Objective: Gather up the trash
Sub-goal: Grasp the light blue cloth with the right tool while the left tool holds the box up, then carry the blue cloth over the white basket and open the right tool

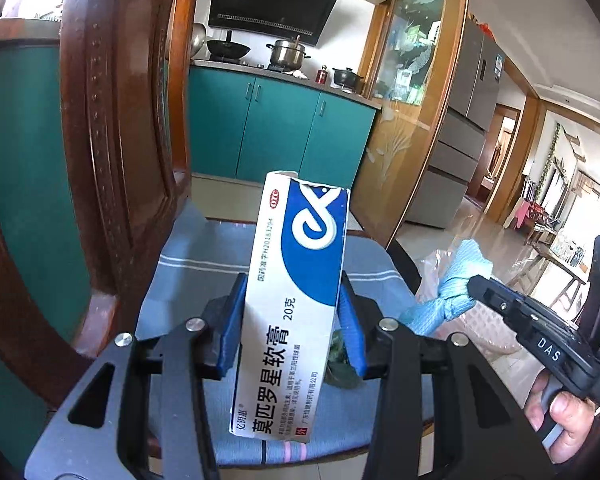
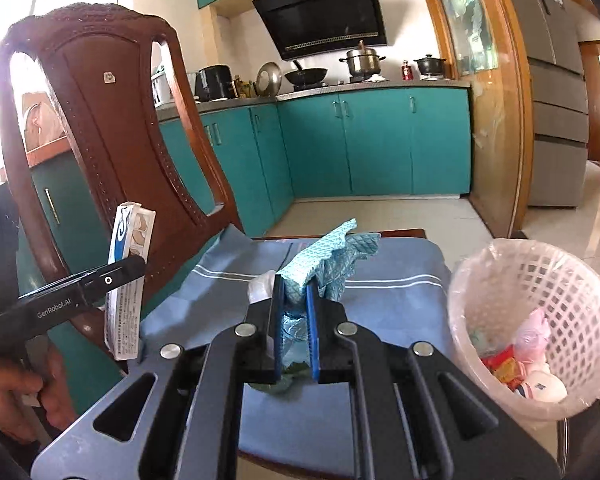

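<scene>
My left gripper [image 1: 292,312] is shut on a blue and white ointment box [image 1: 296,288] and holds it upright above the chair's blue cushion [image 1: 196,264]. The box also shows in the right wrist view [image 2: 126,280], with the left gripper [image 2: 134,266] clamped across it. My right gripper [image 2: 294,292] is shut on a crumpled teal cloth wipe [image 2: 328,256] above the cushion [image 2: 400,280]. The wipe and right gripper show at the right of the left wrist view [image 1: 456,292]. A white plastic trash basket [image 2: 540,288] lined with a bag holds several wrappers, right of the chair.
The wooden chair back [image 2: 100,128] rises at the left. Teal kitchen cabinets [image 2: 360,140] with pots on the counter stand behind. A grey fridge [image 2: 556,100] stands at the far right. A small green scrap [image 1: 340,368] lies on the cushion under the grippers.
</scene>
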Available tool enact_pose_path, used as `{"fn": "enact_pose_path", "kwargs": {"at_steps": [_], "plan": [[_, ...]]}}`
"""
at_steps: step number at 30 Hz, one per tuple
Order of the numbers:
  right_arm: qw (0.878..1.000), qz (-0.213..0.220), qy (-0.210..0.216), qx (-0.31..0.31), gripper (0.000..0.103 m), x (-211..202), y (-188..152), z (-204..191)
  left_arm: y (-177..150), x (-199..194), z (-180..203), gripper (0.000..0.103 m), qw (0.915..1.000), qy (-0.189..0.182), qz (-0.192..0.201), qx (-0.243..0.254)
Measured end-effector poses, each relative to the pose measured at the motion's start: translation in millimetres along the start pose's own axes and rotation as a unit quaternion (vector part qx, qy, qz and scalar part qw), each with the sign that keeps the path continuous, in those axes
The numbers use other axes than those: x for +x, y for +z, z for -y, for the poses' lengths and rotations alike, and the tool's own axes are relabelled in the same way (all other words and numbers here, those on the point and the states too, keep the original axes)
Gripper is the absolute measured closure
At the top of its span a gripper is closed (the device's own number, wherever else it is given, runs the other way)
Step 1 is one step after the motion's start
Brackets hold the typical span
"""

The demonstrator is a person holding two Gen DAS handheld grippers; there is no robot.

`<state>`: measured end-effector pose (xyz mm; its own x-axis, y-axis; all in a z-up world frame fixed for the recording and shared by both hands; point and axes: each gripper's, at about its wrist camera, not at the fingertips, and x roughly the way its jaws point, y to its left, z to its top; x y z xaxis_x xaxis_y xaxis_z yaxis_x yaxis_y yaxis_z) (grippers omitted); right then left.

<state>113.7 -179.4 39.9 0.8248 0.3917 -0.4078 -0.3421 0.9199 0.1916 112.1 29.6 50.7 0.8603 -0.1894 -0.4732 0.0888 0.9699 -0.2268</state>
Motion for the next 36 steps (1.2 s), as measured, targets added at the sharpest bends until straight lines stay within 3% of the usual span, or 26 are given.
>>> {"fn": "enact_pose_path", "kwargs": {"at_steps": [28,31,34,36], "plan": [[1.000,-0.023,0.006,0.002,0.092,11.0,-5.9,-5.0,-5.0,10.5,-0.4,0.059,0.9996,0.011,-0.021,0.018],[1.000,0.007,-0.022,0.011,0.092,1.3,1.8,10.1,-4.4,10.0,-0.1,0.059,0.9996,0.012,-0.019,0.019],[0.995,0.045,-0.075,0.056,0.092,-10.4,13.0,52.0,-5.2,10.0,0.8,0.059,0.9996,0.010,-0.019,0.020],[0.985,0.058,-0.125,0.105,0.092,-14.4,15.3,94.3,-5.7,10.1,2.3,0.059,0.9996,0.007,-0.018,0.022]]}}
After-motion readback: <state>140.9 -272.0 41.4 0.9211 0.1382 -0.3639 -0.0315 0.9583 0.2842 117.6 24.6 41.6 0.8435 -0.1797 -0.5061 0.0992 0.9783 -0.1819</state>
